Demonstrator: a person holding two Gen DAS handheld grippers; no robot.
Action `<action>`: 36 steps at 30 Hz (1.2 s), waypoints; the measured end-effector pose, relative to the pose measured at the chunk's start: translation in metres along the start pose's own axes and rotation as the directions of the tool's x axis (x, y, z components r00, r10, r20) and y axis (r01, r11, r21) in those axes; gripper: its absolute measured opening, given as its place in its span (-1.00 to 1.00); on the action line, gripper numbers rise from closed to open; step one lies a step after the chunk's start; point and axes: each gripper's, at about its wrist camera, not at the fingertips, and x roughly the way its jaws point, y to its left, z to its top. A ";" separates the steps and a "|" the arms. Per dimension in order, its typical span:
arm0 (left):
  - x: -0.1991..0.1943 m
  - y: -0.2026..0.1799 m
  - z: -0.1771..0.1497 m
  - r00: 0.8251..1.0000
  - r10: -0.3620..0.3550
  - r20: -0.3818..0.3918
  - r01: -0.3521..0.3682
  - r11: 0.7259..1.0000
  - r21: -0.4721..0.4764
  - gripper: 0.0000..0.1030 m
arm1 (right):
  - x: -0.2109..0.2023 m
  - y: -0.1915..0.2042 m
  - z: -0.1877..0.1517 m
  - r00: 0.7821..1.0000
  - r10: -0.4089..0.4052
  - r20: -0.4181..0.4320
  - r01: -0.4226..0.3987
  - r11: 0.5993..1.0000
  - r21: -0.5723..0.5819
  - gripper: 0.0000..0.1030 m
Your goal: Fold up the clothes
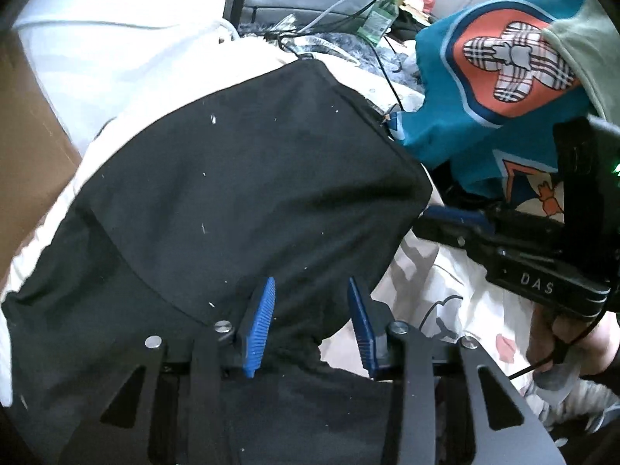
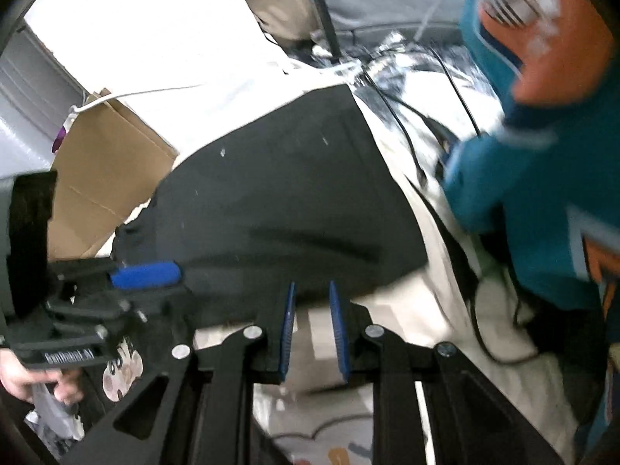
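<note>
A: Where does the black garment (image 1: pixel 240 178) lie, and how is it likely to handle?

B: It is spread over a pale printed bedsheet (image 1: pixel 438 294), its near edge reaching under both grippers. A teal printed garment (image 1: pixel 488 89) is heaped just beside its far right side. The cloth looks soft, light and limp, so it should drape and slide rather than hold a crease. A hem or corner, pinched through both layers, seems the safest place to take hold.

A: State of the left gripper (image 1: pixel 310 325)?

B: Its blue pads (image 1: pixel 257 325) stand clearly apart. Black cloth lies between and below them, but nothing is clamped. It is released, hovering over the near edge.

A: And the right gripper (image 2: pixel 312 329)?

B: The jaws stand parted by a narrower gap, framing bare sheet just off the garment's near corner. It grips nothing. The right wrist view is motion-blurred, so contact with the cloth cannot be judged.

A: Anything else nearby?

B: A green bottle (image 1: pixel 381 13) and cables (image 1: pixel 387 73) behind, and a cardboard box (image 2: pixel 104 178) to the left.
</note>
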 end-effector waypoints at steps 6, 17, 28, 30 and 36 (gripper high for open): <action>0.022 -0.019 0.000 1.000 0.028 -0.001 -0.028 0.999 -0.028 -0.35 | 0.026 0.011 0.018 1.000 0.009 -0.005 -0.009 1.000 -0.029 -0.67; 0.011 -0.034 -0.030 0.999 0.042 0.013 -0.041 0.998 -0.037 -0.35 | 0.026 -0.010 0.008 0.996 -0.082 -0.027 0.081 0.996 -0.024 -0.67; -0.019 -0.036 -0.067 0.995 0.093 0.038 -0.089 0.992 -0.095 -0.34 | 0.006 0.011 -0.002 1.000 -0.014 0.009 0.015 0.998 -0.055 -0.58; -0.024 -0.031 -0.073 0.993 0.112 0.037 -0.105 0.983 -0.149 -0.34 | 0.006 0.015 -0.003 1.000 0.001 0.003 -0.001 0.998 -0.064 -0.53; -0.063 -0.009 -0.099 0.991 0.129 -0.025 -0.130 0.937 -0.326 -0.34 | 0.001 0.034 -0.006 0.997 0.053 -0.061 -0.059 0.994 -0.096 -0.31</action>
